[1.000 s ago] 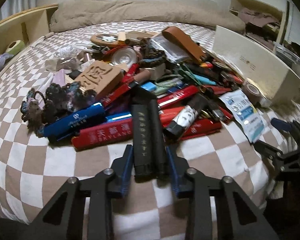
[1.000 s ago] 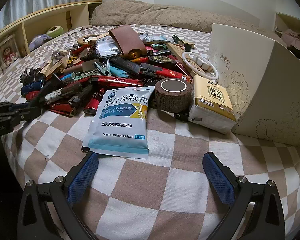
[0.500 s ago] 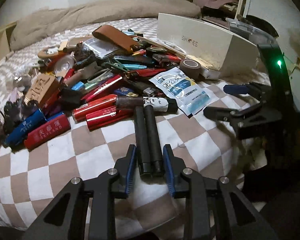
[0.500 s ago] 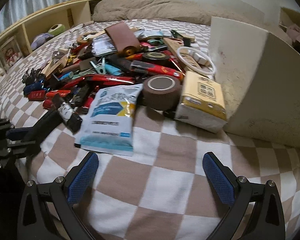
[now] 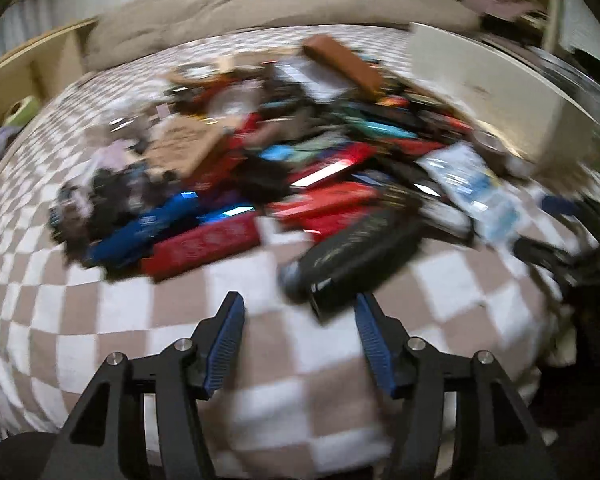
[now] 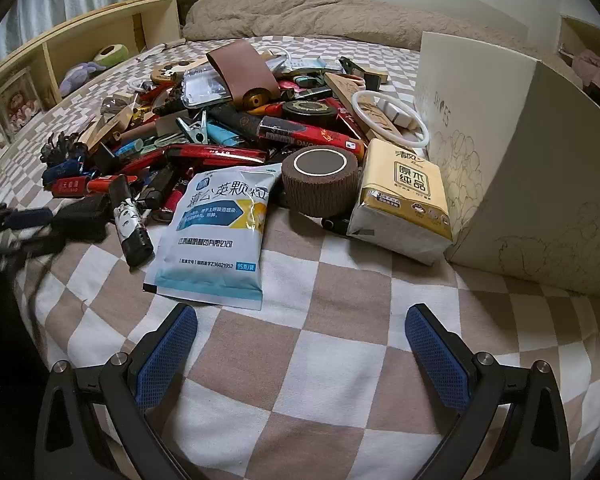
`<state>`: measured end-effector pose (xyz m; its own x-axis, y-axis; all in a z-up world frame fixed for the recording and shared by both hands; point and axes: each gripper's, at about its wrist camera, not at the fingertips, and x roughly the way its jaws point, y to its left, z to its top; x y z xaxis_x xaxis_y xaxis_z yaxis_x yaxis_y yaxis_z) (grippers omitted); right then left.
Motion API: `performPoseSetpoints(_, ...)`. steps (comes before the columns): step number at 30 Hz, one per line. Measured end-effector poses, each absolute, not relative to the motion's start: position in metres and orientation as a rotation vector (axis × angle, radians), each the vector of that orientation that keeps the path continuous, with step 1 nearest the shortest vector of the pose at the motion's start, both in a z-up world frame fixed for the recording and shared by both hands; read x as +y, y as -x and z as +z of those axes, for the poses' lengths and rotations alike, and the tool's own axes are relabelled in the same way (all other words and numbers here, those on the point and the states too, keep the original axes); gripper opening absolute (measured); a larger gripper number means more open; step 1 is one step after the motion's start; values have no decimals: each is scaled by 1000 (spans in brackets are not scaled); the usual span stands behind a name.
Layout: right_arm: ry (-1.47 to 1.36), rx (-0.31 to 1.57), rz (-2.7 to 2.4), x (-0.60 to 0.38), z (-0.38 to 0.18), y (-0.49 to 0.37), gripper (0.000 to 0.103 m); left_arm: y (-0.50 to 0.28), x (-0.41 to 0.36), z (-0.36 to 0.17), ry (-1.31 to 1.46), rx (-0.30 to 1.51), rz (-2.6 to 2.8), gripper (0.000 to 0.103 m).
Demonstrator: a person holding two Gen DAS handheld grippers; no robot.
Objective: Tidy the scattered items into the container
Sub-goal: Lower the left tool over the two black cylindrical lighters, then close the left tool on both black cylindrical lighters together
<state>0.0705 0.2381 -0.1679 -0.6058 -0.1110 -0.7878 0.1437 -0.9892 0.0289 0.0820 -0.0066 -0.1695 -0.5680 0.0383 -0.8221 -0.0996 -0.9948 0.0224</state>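
Observation:
The left wrist view is blurred by motion. My left gripper (image 5: 298,300) stands open low over the checked blanket. A black double-tube case (image 5: 352,256) lies tilted just ahead of it. The case's near end is beside the right fingertip, and the pads do not press on it. Behind it spreads the pile of scattered items (image 5: 300,152), mostly red and blue boxes. My right gripper (image 6: 300,320) is open over bare blanket, with nothing between its fingers. A blue-white sachet (image 6: 220,224) lies just ahead of it. The white shoe box (image 6: 520,160) stands at the right.
A brown tape roll (image 6: 320,184) and a yellow tissue pack (image 6: 404,200) lie against the box. A small black bottle (image 6: 130,220) lies left of the sachet. A wooden shelf (image 6: 80,48) runs along the left, with a beige duvet (image 6: 320,16) behind. The bed edge drops off near both grippers.
The left gripper's jaws have spread and the black case has left them, now lying tilted on the blanket. The left view swung back toward the pile. The right gripper barely moved.

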Motion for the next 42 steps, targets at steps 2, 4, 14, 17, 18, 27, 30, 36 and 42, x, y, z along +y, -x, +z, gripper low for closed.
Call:
performPoseSetpoints(2,-1319,56,-2694,238,-169,-70,103,-78,-17,-169,1442,51,2733,58)
performPoseSetpoints(4,-1317,56,-2696,238,-169,-70,103,-79,-22,-169,1444,14,2733,58)
performPoseSetpoints(14,-1307,50,-2705,240,-170,-69,103,-88,17,-173,1333,40,2625,88)
performPoseSetpoints(17,-1303,47,-2707,240,-171,-69,103,-81,21,-175,1315,39,2664,88)
performPoseSetpoints(18,-1300,46,-2708,240,-171,-70,103,-78,21,-176,1311,36,2682,88)
performPoseSetpoints(27,-1272,38,-2746,238,-172,-72,103,-74,24,-179,1279,-33,2763,91)
performPoseSetpoints(30,-1263,39,-2764,237,-173,-72,103,-74,25,-178,1273,-107,2766,97)
performPoseSetpoints(36,-1262,31,-2797,235,-174,-72,103,-73,27,-178,1268,-205,2782,95)
performPoseSetpoints(42,-1246,29,-2813,235,-174,-73,103,-79,23,-179,1242,-161,2801,82)
